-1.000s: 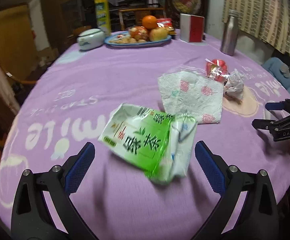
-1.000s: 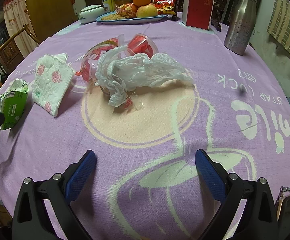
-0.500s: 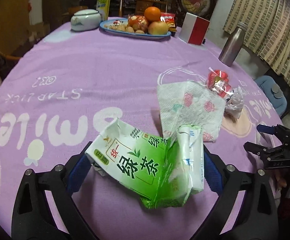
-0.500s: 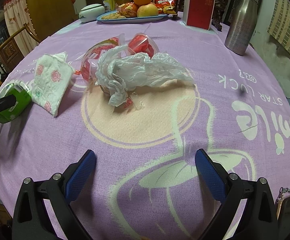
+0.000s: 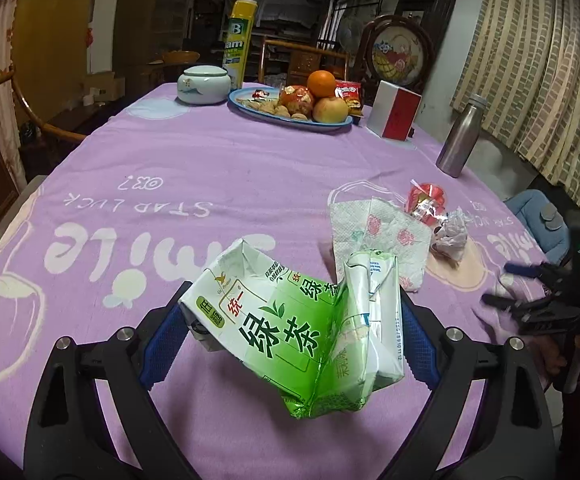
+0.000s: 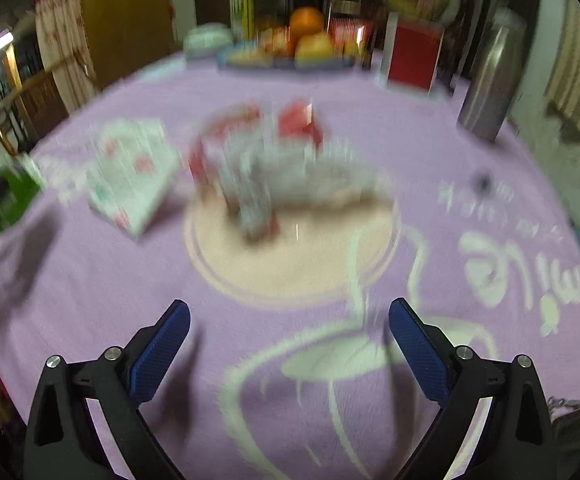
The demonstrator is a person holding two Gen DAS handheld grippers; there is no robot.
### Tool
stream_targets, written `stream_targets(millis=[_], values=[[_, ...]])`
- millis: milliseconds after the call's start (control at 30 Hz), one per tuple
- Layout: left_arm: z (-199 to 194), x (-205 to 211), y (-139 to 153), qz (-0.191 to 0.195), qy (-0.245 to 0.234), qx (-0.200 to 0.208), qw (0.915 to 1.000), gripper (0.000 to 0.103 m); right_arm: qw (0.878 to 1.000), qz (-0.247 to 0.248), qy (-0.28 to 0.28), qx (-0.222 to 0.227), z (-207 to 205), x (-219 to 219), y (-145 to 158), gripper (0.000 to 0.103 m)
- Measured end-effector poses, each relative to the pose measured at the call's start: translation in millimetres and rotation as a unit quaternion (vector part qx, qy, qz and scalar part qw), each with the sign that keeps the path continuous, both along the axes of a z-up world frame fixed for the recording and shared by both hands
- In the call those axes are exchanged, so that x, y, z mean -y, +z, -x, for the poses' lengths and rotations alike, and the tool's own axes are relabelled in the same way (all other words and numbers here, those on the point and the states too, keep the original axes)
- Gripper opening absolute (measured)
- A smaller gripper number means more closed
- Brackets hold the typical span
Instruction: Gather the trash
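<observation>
Left gripper (image 5: 290, 336) pinches the crushed carton (image 5: 302, 332), lifted off the table (image 5: 209, 168); right gripper (image 6: 290, 344) is spread, empty; napkin (image 5: 382, 236) and wrappers (image 5: 438, 216) remain

Your left wrist view is sharp and evenly lit indoors, with fisheye bending and black vignetting at the corners and a dim room behind, while your right wrist view is smeared by motion blur across the purple tablecloth (image 6: 290, 264), only the blue finger pads (image 6: 161, 354) staying crisp.
</observation>
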State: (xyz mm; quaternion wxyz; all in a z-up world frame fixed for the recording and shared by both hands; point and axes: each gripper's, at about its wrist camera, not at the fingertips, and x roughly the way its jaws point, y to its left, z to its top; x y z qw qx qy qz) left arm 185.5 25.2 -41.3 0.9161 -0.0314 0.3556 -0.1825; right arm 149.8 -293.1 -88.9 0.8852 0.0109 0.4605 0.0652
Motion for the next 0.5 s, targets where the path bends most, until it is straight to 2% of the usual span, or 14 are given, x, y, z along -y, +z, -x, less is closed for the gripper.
stream_targets(millis=[133,200,300,333,400,467,500], values=[[1,-3,-3,0.003,0.002,-0.004,1.0,0.089,0.999,-0.037,-0.014,0.032,-8,1,17,0.097],[1,-6,-3,0.007,0.005,-0.006,0.9999,0.089,0.998,-0.047,-0.022,0.032,-22,0,17,0.097],[0,-7,-3,0.013,0.009,-0.008,0.9998,0.089,0.997,-0.069,-0.031,0.018,-46,-2,8,0.091],[1,-8,-3,0.014,0.01,-0.009,0.9998,0.089,0.997,-0.075,-0.032,0.009,-54,-4,3,0.084],[2,-8,-3,0.011,0.011,-0.009,0.9998,0.089,0.996,-0.078,-0.034,-0.012,-67,-6,-8,0.064],[4,-8,-2,0.009,0.012,-0.009,0.9998,0.089,0.995,-0.091,-0.035,-0.025,-72,-6,-13,0.014],[5,-9,-2,0.009,0.012,-0.009,0.9998,0.089,0.994,-0.099,-0.042,-0.024,-71,-2,-13,0.012]])
